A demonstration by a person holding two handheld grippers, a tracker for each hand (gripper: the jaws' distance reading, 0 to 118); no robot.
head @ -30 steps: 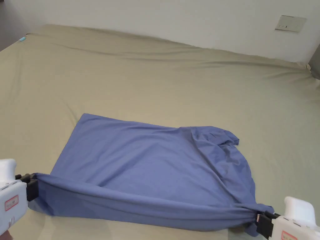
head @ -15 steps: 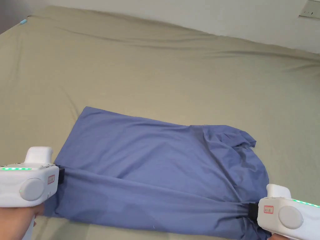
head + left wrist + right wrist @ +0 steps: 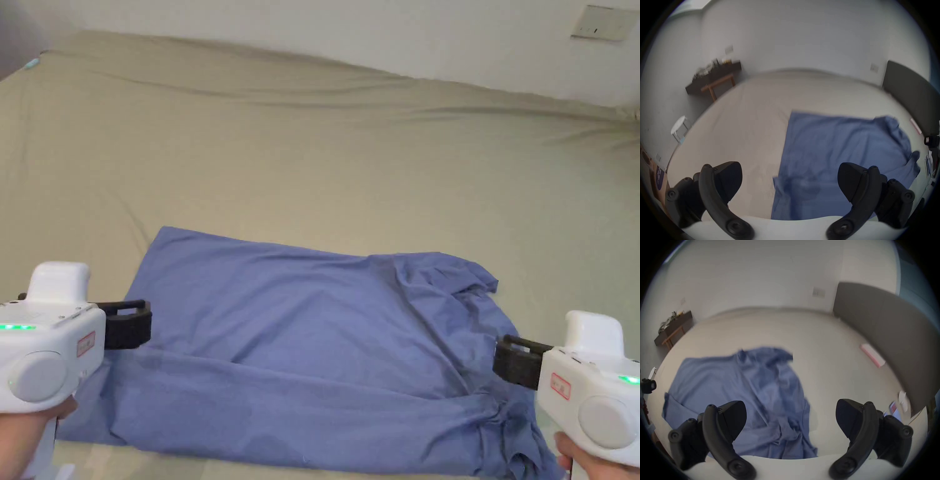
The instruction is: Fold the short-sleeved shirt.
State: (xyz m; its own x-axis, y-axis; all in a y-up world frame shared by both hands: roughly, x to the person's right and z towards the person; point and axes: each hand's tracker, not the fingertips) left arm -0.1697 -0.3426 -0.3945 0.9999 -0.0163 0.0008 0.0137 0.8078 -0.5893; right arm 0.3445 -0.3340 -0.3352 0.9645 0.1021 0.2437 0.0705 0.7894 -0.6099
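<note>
Blue short-sleeved shirt point(image 3: 300, 350) lies on the bed point(image 3: 312, 156), on the olive-tan sheet, toward the near edge and well short of the far edge by the wall. Near long side is folded over onto the body, making a doubled band along the near edge. Hem end points to the bed's left side and lies fairly flat; the right end is bunched and wrinkled, sleeve or collar area, I can't tell which.

My left tool point(image 3: 128, 322) sits at the hem end, just beside the folded band's left corner, jaws spread wide with nothing between them. In the left gripper view point(image 3: 790, 180) both black pads are far apart, with the shirt point(image 3: 843, 146) and bare sheet showing in the gap. No cloth pinched.

My right tool point(image 3: 515, 361) is at the bunched right end, just above the crumpled corner, jaws also spread and not holding anything. In the right gripper view point(image 3: 791, 417) the pads stand wide apart over the wrinkled cloth point(image 3: 740, 386); whether they touch it I can't tell.

A hand point(image 3: 28, 431) grips the left tool's white body at lower left; another hand point(image 3: 584, 459) holds the right one at lower right.

A wall plate point(image 3: 603, 23) sits above the bed's far right corner. A dark headboard panel point(image 3: 883, 331) stands along the bed's right side in the right gripper view, with a pink flat object point(image 3: 872, 356) on the sheet beside it. A dark shelf point(image 3: 713, 76) hangs on the wall off the far left corner.
</note>
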